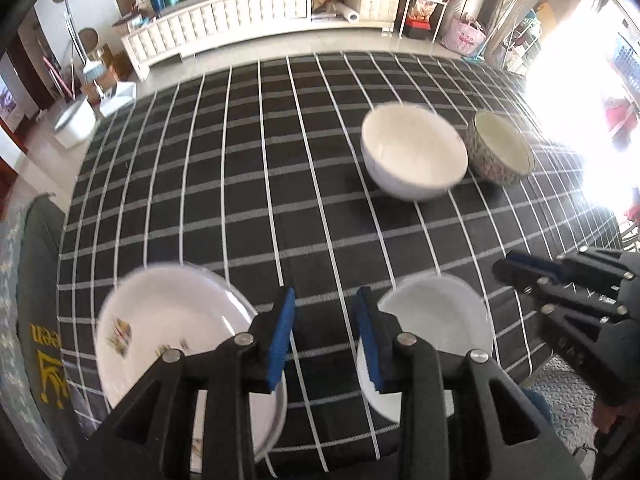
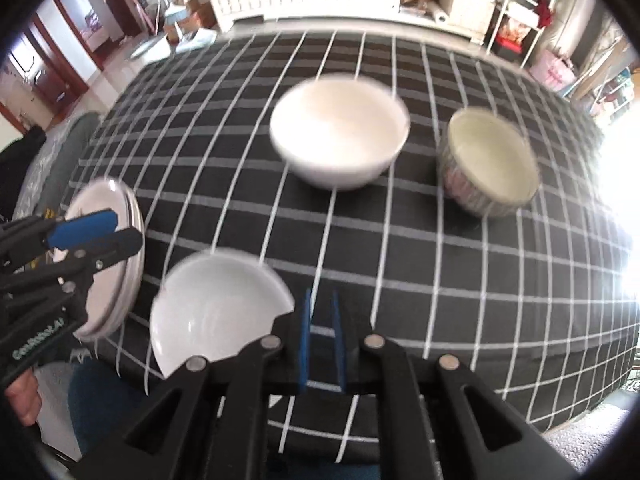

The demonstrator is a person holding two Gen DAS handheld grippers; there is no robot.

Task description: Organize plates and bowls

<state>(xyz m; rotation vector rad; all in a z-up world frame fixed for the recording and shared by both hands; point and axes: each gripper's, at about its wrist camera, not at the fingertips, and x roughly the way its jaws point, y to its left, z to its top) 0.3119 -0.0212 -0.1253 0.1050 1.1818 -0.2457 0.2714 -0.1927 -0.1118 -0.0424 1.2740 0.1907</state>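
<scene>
In the left wrist view my left gripper point(image 1: 326, 300) hangs open over the checked cloth, nothing between its blue pads. A decorated white plate point(image 1: 168, 332) lies just left of it and a small white dish point(image 1: 440, 316) just right. In the right wrist view the plate shows as the top of a short stack of plates point(image 2: 120, 280). My right gripper point(image 2: 321, 300) hovers beside the small dish point(image 2: 216, 316), its pads a narrow gap apart and empty. Farther back stand a large white bowl point(image 2: 340, 132) and a patterned bowl point(image 2: 492, 164), side by side.
A black cloth with white checks point(image 1: 240, 184) covers the table. A cushioned chair point(image 1: 36, 280) stands at its left edge. A white low cabinet point(image 1: 240, 16) and clutter line the far wall. Strong glare from a window washes out the right side. A hand point(image 2: 22, 396) holds the left gripper.
</scene>
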